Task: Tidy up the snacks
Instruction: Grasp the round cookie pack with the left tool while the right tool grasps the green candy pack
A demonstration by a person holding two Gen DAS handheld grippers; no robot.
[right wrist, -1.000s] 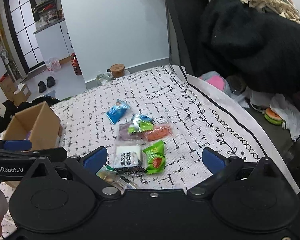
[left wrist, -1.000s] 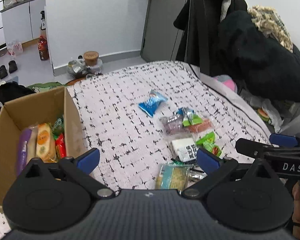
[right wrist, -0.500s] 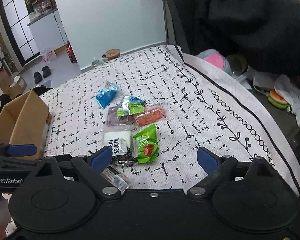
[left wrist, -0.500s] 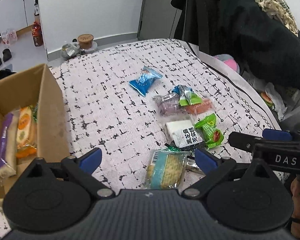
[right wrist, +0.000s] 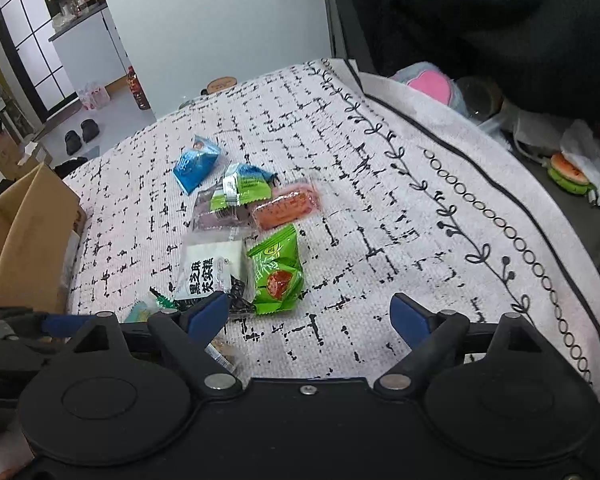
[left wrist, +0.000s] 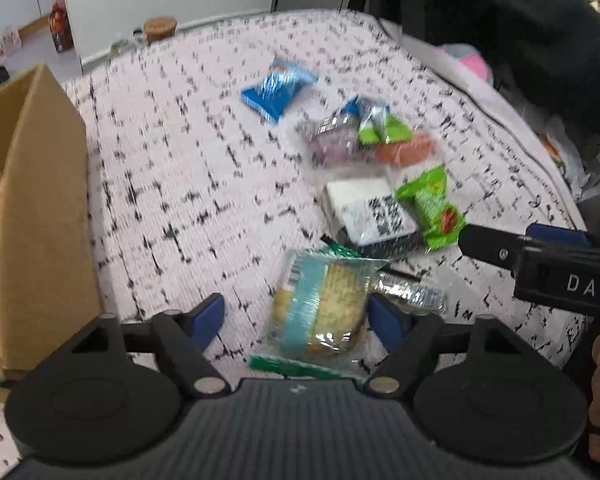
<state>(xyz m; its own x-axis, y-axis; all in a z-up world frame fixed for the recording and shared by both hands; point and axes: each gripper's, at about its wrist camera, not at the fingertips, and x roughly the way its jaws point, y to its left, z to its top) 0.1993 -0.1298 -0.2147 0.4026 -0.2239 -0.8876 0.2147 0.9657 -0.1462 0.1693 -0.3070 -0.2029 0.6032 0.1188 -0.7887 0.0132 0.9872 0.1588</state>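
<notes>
1. Between the spread fingers of the left gripper [left wrist: 296, 318] lies the teal cracker packet [left wrist: 320, 312], flat on the patterned cloth [left wrist: 188, 168]; not gripped.
2. Right gripper [right wrist: 310, 316] gapes wide, holding nothing; green packet [right wrist: 276, 272] just ahead; cardboard box [left wrist: 40, 208] far left.

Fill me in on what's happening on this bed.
A person holding a pair of tongs in each hand is sorting loose snacks into a cardboard box. The left tongs are open and straddle a clear-wrapped cracker packet lying on the patterned blanket, not yet gripped. The right tongs are open and empty, near a green packet. A blue packet and several others lie on the blanket.
</notes>
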